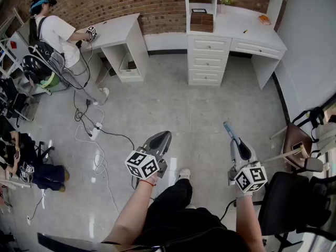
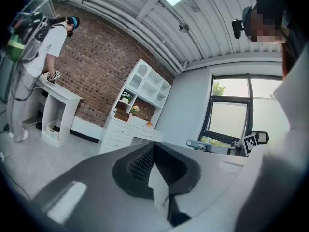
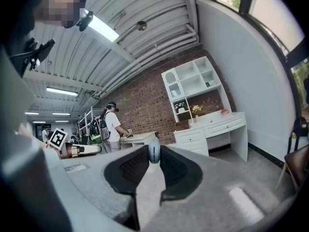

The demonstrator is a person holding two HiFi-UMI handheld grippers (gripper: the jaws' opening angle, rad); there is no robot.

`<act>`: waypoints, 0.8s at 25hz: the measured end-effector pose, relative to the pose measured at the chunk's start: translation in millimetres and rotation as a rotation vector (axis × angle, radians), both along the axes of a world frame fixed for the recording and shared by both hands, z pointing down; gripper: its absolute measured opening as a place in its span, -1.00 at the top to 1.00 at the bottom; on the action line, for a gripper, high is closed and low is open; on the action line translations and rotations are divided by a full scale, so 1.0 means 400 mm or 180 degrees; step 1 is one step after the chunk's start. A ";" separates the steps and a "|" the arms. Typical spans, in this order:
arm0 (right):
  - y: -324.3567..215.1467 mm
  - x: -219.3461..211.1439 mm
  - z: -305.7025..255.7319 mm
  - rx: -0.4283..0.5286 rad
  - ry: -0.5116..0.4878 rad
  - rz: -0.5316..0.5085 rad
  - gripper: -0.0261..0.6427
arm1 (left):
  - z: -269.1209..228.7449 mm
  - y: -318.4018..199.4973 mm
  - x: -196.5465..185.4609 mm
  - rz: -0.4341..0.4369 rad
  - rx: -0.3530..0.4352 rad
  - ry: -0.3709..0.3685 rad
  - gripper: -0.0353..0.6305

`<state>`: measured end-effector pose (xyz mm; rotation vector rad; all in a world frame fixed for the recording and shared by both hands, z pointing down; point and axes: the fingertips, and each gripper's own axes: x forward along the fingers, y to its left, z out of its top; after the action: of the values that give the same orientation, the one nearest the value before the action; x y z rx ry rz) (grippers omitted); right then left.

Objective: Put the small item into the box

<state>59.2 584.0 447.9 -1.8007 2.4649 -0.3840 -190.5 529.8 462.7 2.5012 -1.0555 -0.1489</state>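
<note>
A brown box (image 1: 201, 21) stands on the white desk (image 1: 247, 35) against the far brick wall, under its shelves. On the desk's right end lies a small orange item (image 1: 264, 19), which also shows in the right gripper view as the orange item (image 3: 223, 111). Both grippers hang over bare floor, well short of the desk. My left gripper (image 1: 166, 135) points toward the desk, its jaws closed together and nothing seen between them (image 2: 150, 146). My right gripper (image 1: 226, 125) is shut too; a pale blue tip (image 3: 153, 152) shows where its jaws meet.
Another person (image 1: 55, 30) works at a smaller white desk (image 1: 118, 28) at the back left. Cables and a power strip (image 1: 95, 133) lie on the floor to my left. A black chair (image 1: 294, 203) stands close on my right, a brown seat (image 1: 296, 139) behind it.
</note>
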 end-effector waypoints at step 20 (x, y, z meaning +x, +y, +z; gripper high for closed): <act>-0.394 -0.021 -0.009 0.0033 0.0131 0.0173 0.72 | -0.042 -0.458 -0.047 -0.0158 0.0254 -0.0010 0.89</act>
<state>50.8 426.4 444.2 -1.8859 2.4337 -0.3331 -209.2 346.6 446.0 2.5478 -1.1344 -0.2057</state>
